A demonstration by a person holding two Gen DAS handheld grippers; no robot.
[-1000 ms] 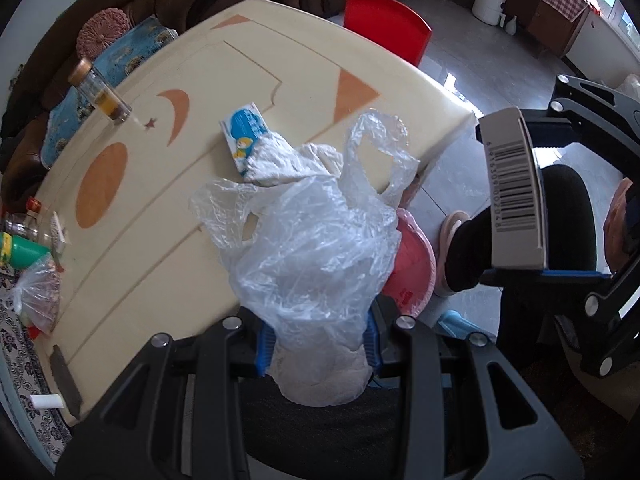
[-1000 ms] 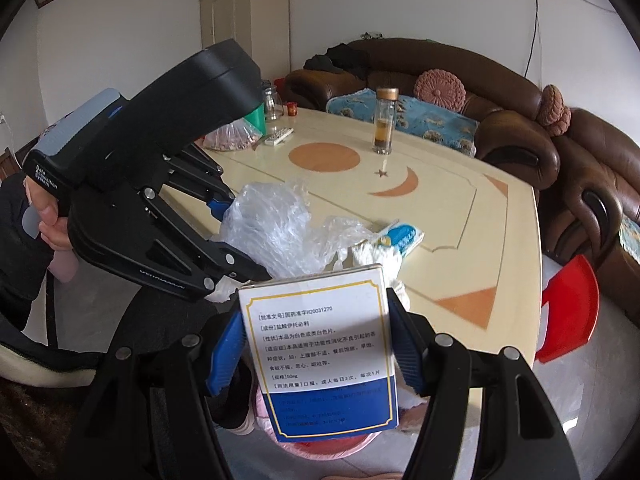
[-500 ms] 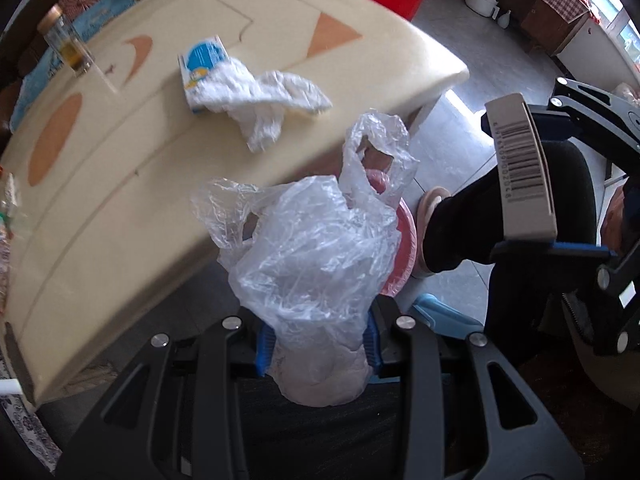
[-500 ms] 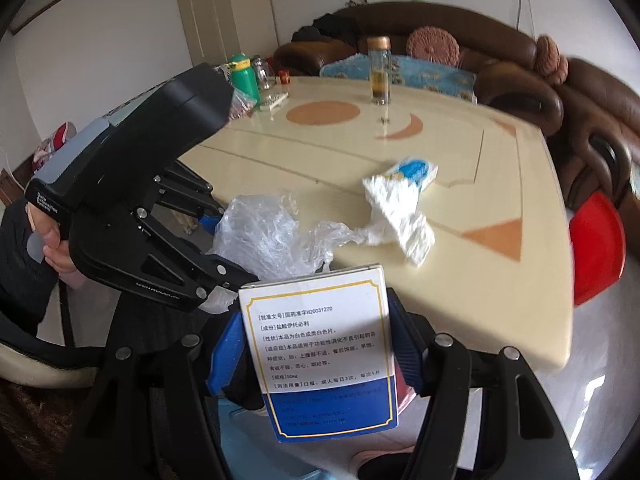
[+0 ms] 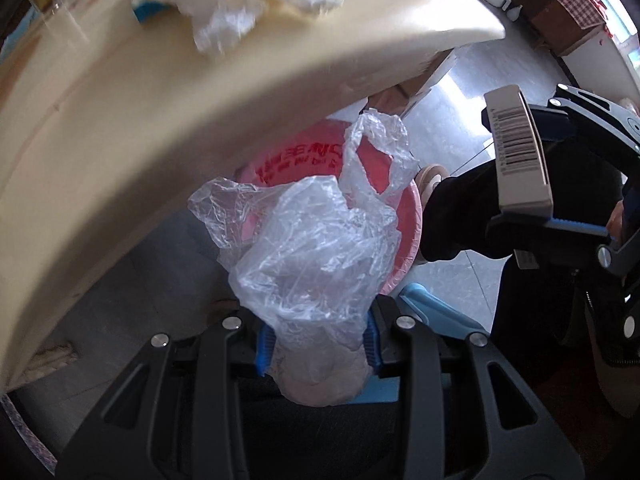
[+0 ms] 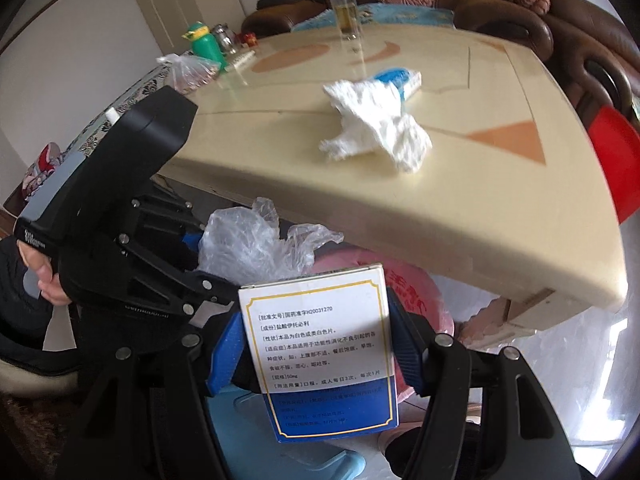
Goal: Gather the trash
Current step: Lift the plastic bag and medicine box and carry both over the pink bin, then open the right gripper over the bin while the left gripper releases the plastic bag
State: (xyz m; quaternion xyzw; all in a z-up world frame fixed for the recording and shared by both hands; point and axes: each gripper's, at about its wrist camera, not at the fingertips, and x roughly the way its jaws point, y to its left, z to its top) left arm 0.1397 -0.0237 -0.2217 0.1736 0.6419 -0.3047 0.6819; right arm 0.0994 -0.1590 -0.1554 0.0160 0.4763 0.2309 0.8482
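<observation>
Trash is sitting in both of my grippers right now, below the edge of the cream surface (image 6: 500, 184). My left gripper (image 5: 318, 338) is pointing steeply down, and its blue fingers (image 5: 265, 344) are pinching a crumpled clear plastic bag (image 5: 316, 248) at its lower end, closed tight on the film, with the bag's loose handles billowing up in front of the camera. Beyond the bag, a pink bin (image 5: 404, 240) with red lettering is standing on the floor, partly under the surface's edge, and in the left wrist view the bag is lying over it. My right gripper (image 6: 316, 352) is angling downward less steeply, and its blue fingers (image 6: 224, 356) are pressing on the two sides of a white and blue medicine box (image 6: 324, 352), holding it upright with the printed face toward the camera. In the left wrist view that same box is appearing at the right, barcode edge showing, held beside a dark trouser leg (image 5: 460, 220). A person's hand (image 6: 44, 276) is gripping the left gripper's handle at the left of the right wrist view. Up on the surface, a crumpled white tissue (image 6: 376, 124) is lying against a small blue and white packet (image 6: 400, 78), well apart from a glass bottle (image 6: 346, 8) farther back.
</observation>
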